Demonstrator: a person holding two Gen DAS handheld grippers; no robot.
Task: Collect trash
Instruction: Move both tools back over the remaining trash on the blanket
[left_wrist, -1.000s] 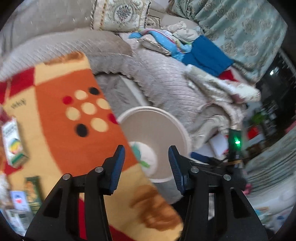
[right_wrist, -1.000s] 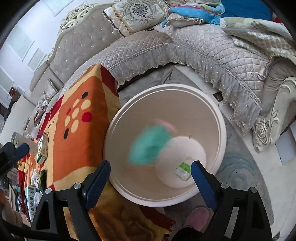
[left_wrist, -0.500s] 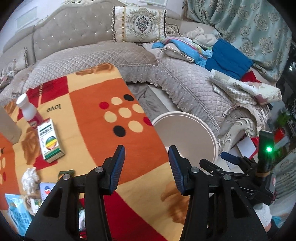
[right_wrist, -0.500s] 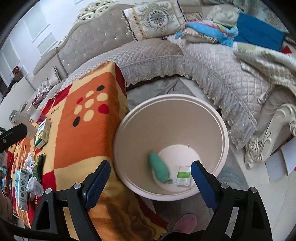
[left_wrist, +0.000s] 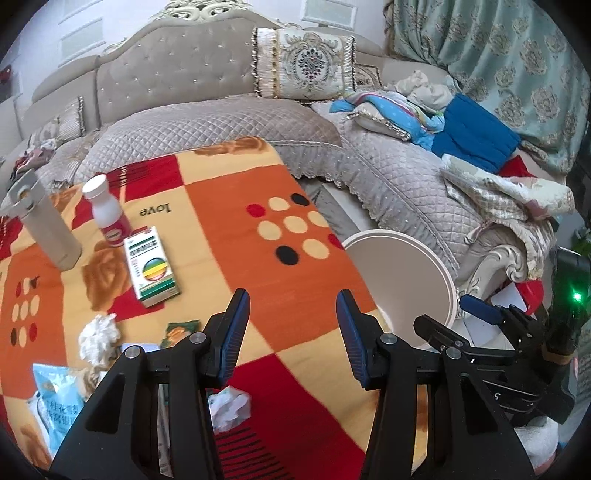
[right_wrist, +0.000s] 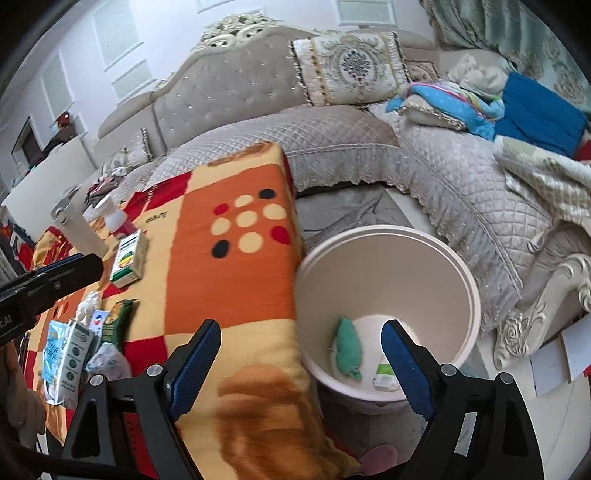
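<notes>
Trash is split up: two pieces sit in the bottom of the beige bin (right_wrist: 388, 280), a green wad (right_wrist: 348, 345) and a small white-green packet (right_wrist: 384, 376) partly hidden behind a right gripper (right_wrist: 301, 363) finger. More litter on the orange blanket (left_wrist: 229, 258): one medicine box (left_wrist: 150, 266), one white bottle (left_wrist: 107, 216), two crumpled tissues (left_wrist: 99, 336), and bags cut off at the edge. Left gripper (left_wrist: 291, 334) and the right one both gape wide, gripping nothing.

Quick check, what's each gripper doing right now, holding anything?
Left gripper: open, holding nothing, over the blanket-covered table.
Right gripper: open, holding nothing, by the trash bin.
</notes>
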